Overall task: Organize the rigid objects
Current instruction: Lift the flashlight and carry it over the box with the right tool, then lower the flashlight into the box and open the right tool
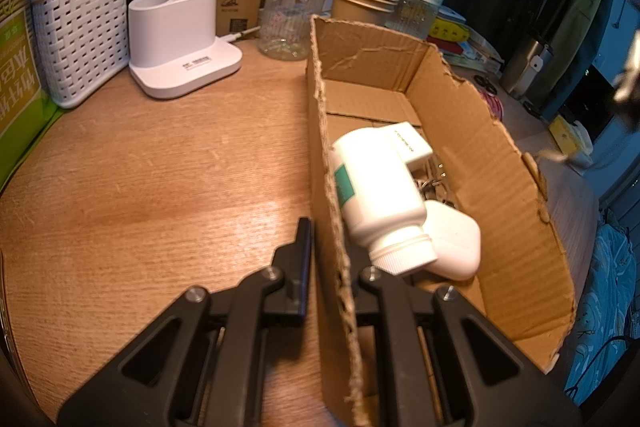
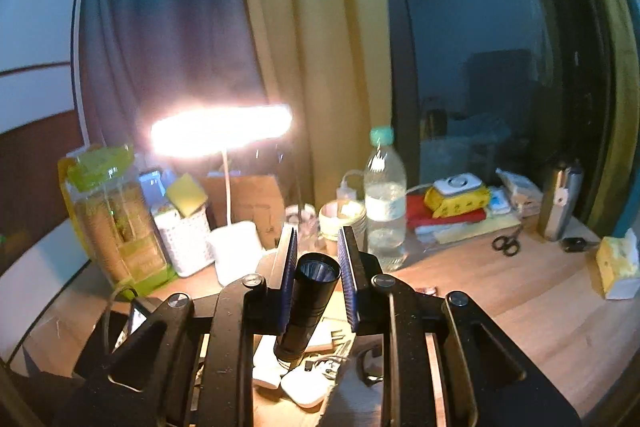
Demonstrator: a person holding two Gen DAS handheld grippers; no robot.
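Left hand-held gripper point(image 1: 329, 247) clamped shut on the ragged near wall of a cardboard box point(image 1: 516, 187), one black finger outside over the worktop point(image 1: 140, 187), the other inside and mostly hidden by the wall. Corrugated brown card, torn and fuzzy along its top edges, open at the top. Just ahead of the inner finger, lying on its side inside the box: a smooth white plastic bottle point(image 1: 380, 187) with a ribbed screw cap and a teal label patch. Touching its cap end, a rounded glossy white case point(image 1: 456, 243); beyond its far end, a small white rectangular block point(image 1: 410, 143); between them, a glimpse of thin metal rings, too small to tell apart. Worktop of warm wood-grain laminate, with a sheen. Further ahead and to the left, a white oval lamp base point(image 1: 180, 43) with two round wells, and a white woven-pattern plastic basket point(image 1: 80, 35). Right hand-held gripper point(image 2: 317, 247) partly closed on a flashlight point(image 2: 310, 301): a black cylinder of matte metal with a glass lens facing forward, held between ridged blue pads point(image 2: 289, 259), tilted slightly, its tail hanging below the fingers. Underneath that gripper, a pale rounded case and other small items, blurred. Ahead of it, a clear ribbed water bottle point(image 2: 384, 203) with a green cap.
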